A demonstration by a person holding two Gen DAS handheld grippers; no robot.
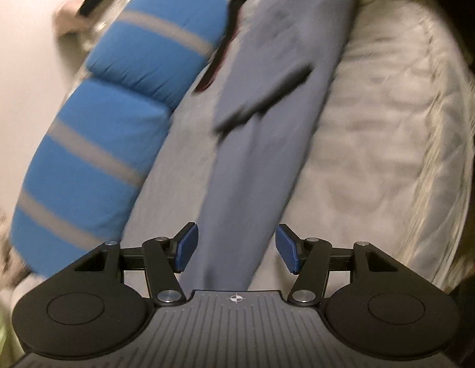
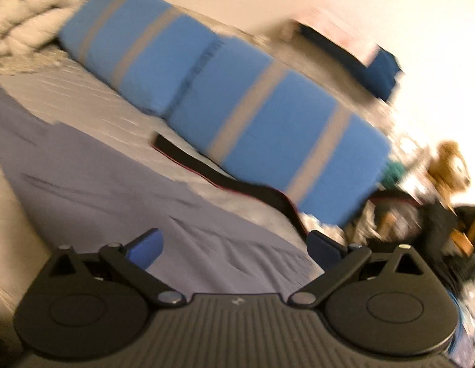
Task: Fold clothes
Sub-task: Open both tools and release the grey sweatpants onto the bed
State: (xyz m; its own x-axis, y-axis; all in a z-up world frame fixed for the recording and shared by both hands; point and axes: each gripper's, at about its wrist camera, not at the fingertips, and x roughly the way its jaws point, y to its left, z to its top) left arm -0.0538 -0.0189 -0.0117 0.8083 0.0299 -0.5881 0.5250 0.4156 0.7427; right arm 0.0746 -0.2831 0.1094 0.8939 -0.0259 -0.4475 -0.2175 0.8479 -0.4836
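Lying under parted left gripper (image 1: 236, 250): blue-grey garment (image 1: 268, 122), untouched.

No words, brand names or numbers can be read anywhere from here; both views are smeared with motion. The only sign is a small round crosshair mark (image 1: 236, 298) printed at the front edge of the left gripper's ribbed grey body, and a faint pale mark (image 2: 236, 301) on the right gripper's body is too blurred to make out.
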